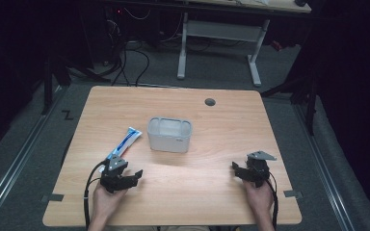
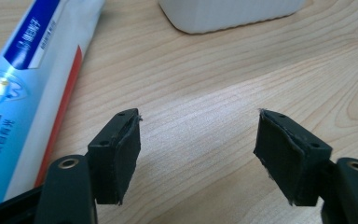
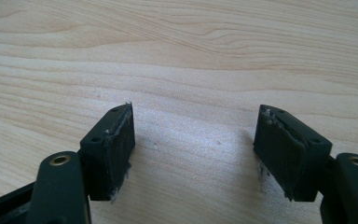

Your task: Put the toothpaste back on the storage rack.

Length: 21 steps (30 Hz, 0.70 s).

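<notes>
Two grippers, left (image 1: pixel 125 174) and right (image 1: pixel 247 169), gaping, empty | toothpaste tube (image 1: pixel 124 142) at 11 o'clock of left | white bin (image 1: pixel 169 134) mid-table | wooden tabletop (image 1: pixel 212 139), dark room.

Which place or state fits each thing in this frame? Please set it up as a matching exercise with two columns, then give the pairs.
Things:
1. toothpaste tube
2. white bin
3. left gripper
4. grommet hole

Places or states:
A. near the table's far edge
B. open, holding nothing
C. lying flat, left of the bin
D. upright at the table's middle

Pairs: 1-C, 2-D, 3-B, 4-A
</notes>
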Each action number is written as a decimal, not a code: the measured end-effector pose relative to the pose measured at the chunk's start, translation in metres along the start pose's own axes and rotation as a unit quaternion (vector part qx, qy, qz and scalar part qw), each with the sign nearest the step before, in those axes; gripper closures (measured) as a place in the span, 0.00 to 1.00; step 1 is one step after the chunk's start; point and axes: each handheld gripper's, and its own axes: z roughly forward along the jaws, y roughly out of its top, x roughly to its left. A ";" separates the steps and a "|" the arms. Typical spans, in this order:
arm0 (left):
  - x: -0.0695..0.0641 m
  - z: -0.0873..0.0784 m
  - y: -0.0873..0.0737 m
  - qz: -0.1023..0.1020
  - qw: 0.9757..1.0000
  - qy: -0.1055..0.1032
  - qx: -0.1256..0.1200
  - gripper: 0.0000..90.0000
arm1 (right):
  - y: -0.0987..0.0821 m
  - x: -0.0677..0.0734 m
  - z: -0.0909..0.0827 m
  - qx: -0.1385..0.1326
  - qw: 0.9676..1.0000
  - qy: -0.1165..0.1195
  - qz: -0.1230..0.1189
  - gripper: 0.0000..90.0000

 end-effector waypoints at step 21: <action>0.005 -0.022 0.003 -0.005 1.000 0.006 -0.009 0.45 | 0.000 0.000 0.000 0.000 1.000 0.001 0.000 0.32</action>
